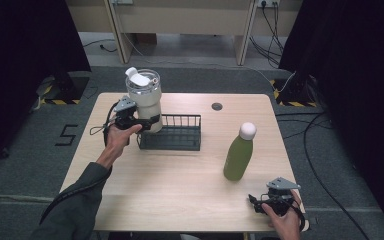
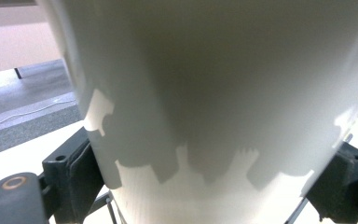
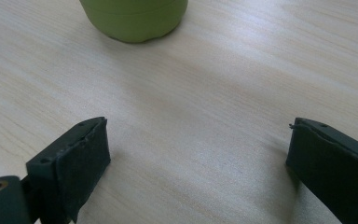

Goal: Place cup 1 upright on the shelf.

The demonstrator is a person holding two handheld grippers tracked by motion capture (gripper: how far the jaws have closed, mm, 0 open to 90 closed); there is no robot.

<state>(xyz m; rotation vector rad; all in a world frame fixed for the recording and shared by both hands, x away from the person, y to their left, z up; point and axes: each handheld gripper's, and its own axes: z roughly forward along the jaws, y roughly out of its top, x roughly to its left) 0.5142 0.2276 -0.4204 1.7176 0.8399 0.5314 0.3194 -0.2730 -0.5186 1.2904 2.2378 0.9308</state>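
Note:
A white tumbler (image 1: 145, 97) with a clear lid stands upright over the left end of a black wire basket (image 1: 172, 132); whether it rests in the basket or hangs above it I cannot tell. My left gripper (image 1: 147, 122) is shut on the tumbler's lower body, and in the left gripper view the white wall (image 2: 214, 93) sits between both jaws. A green bottle (image 1: 239, 152) with a white cap stands right of centre; its base (image 3: 133, 18) lies ahead of my right gripper (image 3: 198, 163). That right gripper (image 1: 260, 200) is open just above the table near the front right corner.
The light wooden table (image 1: 180, 185) has a dark round grommet (image 1: 217, 106) near its far edge. Cables trail on the floor to the right. Black curtains stand on both sides and a wooden desk frame stands behind.

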